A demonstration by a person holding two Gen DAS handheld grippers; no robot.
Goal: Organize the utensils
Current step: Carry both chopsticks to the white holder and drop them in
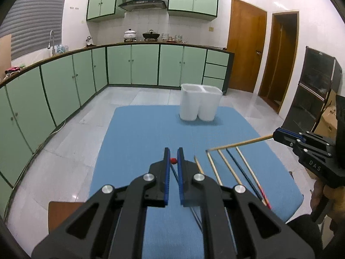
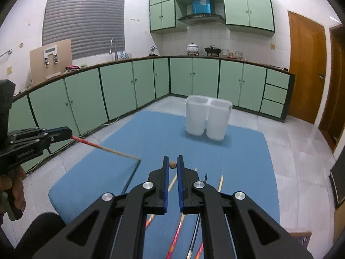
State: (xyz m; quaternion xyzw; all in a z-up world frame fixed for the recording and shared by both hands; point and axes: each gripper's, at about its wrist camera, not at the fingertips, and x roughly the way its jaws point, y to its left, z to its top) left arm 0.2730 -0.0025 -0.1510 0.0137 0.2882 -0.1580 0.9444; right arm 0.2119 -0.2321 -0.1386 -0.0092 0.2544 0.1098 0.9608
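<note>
Left gripper (image 1: 173, 160) clamped on red-ended chopstick (image 2: 103, 147); right gripper (image 2: 172, 165) on plain one (image 1: 239, 144). Aim tips over white twin-cup holder (image 1: 200, 103) at far mat edge; keep sticks level, release inside.

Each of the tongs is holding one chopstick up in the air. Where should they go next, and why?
Probably forward to the white holder. Both the left tongs and the right tongs already pinch a chopstick each, lifted off the blue mat, and the holder's two compartments stand open at the mat's far end.

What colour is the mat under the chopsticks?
Blue. The mat shows best in the right wrist view.
</note>
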